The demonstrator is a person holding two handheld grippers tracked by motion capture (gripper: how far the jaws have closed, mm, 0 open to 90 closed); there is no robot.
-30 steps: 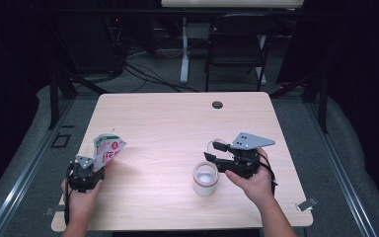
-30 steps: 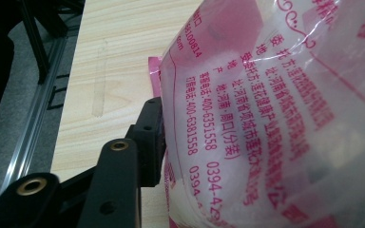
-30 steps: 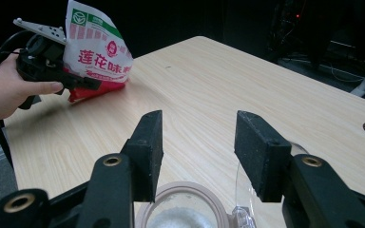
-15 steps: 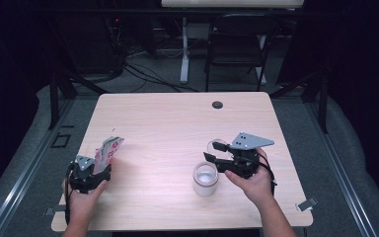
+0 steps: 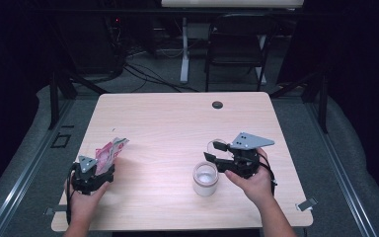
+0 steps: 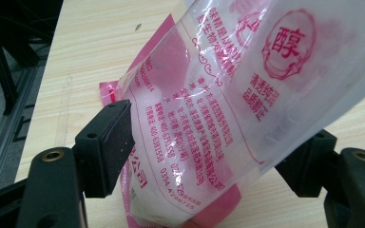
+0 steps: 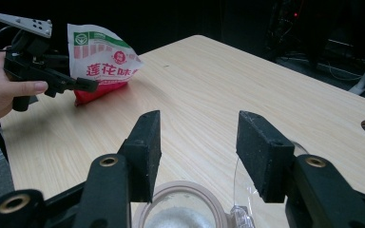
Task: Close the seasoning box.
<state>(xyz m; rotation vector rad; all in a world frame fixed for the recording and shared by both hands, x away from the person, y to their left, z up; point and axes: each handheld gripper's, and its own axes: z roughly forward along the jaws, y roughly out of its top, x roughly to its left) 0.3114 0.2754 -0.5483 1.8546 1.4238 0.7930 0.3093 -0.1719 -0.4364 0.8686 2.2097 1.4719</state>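
At the lower left of the high view, the person's left hand (image 5: 81,197) is holding the left gripper (image 5: 107,170) near the table's (image 5: 177,123) front left corner. Its jaws are clamped on a pink and clear plastic pouch (image 5: 109,152), grasping it at its near end. In the left gripper view the pouch (image 6: 228,95) is sitting between the two black jaws, printed in red characters, with white granular contents showing through the film. Its long axis is running from the jaws up and away toward the upper right of that frame; in the high view it is pointing toward the table's far side, tilted slightly right, with its far end just above or touching the wood; contact cannot be told.

At the lower right of the high view, the right hand (image 5: 251,182) is holding the right gripper (image 5: 208,150) with its jaws spread apart and grasping nothing. Just below the jaws, an open jar (image 5: 206,178) is standing upright, white powder inside (image 7: 180,213).

Farther up, a dark round grommet (image 5: 217,104) is sitting near the table's far edge. Beyond it, a black chair (image 5: 237,47) is standing on the floor.
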